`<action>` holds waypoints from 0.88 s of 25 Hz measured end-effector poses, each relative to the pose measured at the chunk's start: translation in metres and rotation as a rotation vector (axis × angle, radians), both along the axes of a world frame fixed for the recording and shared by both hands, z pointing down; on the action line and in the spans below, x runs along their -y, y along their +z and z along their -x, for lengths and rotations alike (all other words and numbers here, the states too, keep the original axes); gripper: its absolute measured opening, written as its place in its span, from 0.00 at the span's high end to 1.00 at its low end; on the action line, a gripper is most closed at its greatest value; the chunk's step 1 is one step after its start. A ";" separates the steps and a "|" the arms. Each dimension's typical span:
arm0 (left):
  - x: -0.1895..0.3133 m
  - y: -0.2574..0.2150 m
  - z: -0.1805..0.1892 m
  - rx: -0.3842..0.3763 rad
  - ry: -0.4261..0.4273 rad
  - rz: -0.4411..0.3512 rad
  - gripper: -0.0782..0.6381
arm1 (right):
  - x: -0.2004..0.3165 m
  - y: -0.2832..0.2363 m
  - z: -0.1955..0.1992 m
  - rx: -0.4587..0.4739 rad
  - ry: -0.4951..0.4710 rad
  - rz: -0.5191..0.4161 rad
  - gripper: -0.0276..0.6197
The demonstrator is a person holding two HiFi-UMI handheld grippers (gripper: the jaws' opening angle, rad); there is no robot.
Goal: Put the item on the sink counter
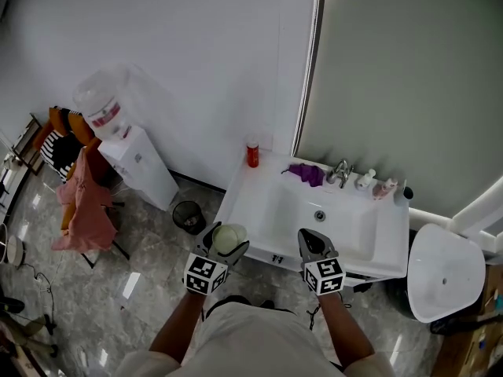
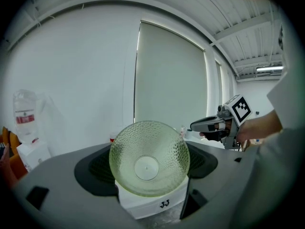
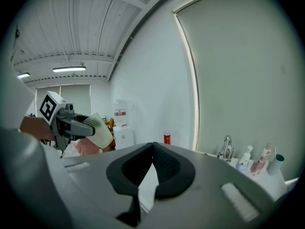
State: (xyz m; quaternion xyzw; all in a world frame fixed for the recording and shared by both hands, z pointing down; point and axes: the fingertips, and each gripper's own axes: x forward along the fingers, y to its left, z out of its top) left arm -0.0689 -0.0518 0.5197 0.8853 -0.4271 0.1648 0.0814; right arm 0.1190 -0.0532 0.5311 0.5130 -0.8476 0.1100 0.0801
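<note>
A pale green dimpled glass bowl (image 1: 229,238) is clamped in my left gripper (image 1: 225,246), held in the air just off the front left corner of the white sink counter (image 1: 250,196). In the left gripper view the bowl (image 2: 149,159) faces the camera with its inside towards me and fills the space between the jaws. My right gripper (image 1: 312,240) is shut with nothing in it and hovers over the counter's front edge, beside the basin (image 1: 318,214). The right gripper view shows the bowl (image 3: 99,130) off to the left.
On the counter stand a red bottle (image 1: 252,154), a purple cloth (image 1: 306,173), a faucet (image 1: 340,171) and small bottles (image 1: 377,185). A water dispenser (image 1: 134,154), a black bin (image 1: 189,215) and a chair with pink clothes (image 1: 82,203) are left; a toilet (image 1: 444,269) is right.
</note>
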 end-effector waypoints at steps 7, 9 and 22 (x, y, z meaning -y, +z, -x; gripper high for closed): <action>0.022 0.012 0.002 0.000 -0.021 0.031 0.33 | 0.024 0.013 -0.002 -0.005 -0.003 0.036 0.94; 0.032 0.015 0.003 0.002 -0.016 0.034 0.33 | 0.035 0.017 -0.001 -0.008 0.001 0.041 0.94; 0.135 0.041 0.023 0.008 0.022 0.082 0.33 | 0.123 0.028 0.010 -0.051 0.044 0.087 0.94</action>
